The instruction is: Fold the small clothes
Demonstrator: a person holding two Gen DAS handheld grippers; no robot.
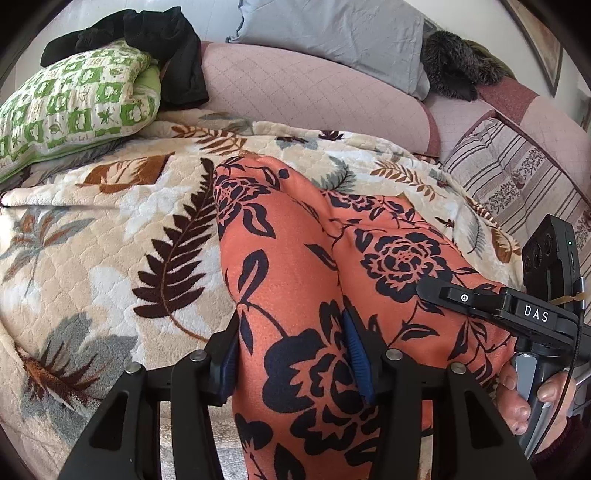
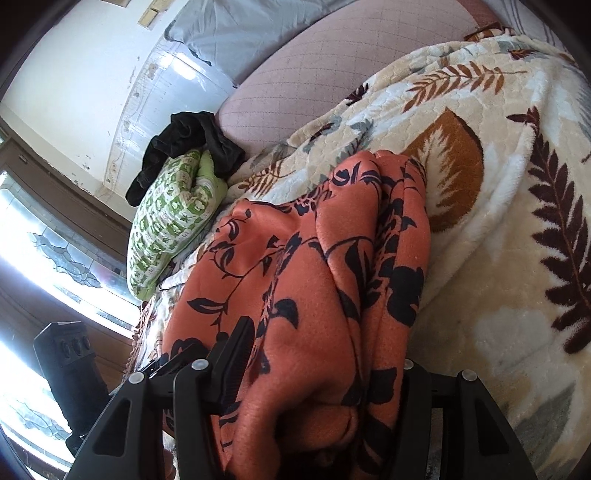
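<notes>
I have the orange garment with the black flower print [image 1: 295, 266] bunched up on the cream leaf-patterned blanket [image 1: 110, 229] that covers the bed, and both of my tools are on it. My left gripper [image 1: 295, 350] has a thick fold of the cloth between its blue pads [image 1: 356, 350], which press into the fabric from either side. In the left wrist view I see my right gripper [image 1: 491, 306] coming in from the right edge, a hand [image 1: 532, 398] wrapped round its handle, its black fingers lying on the same garment further along. From the right wrist view, my right gripper [image 2: 314, 369] holds a gathered wad of the orange cloth, which fills the gap between its fingers and drapes over them toward the camera; the fabric hides the right-hand finger almost wholly. Beyond the garment a green-and-white patterned pillow [image 1: 74, 99] lies at the head of the bed with a black garment [image 1: 147, 40] slung over it, beside a pink quilted bolster [image 1: 303, 88] and a grey pillow [image 1: 332, 29].
</notes>
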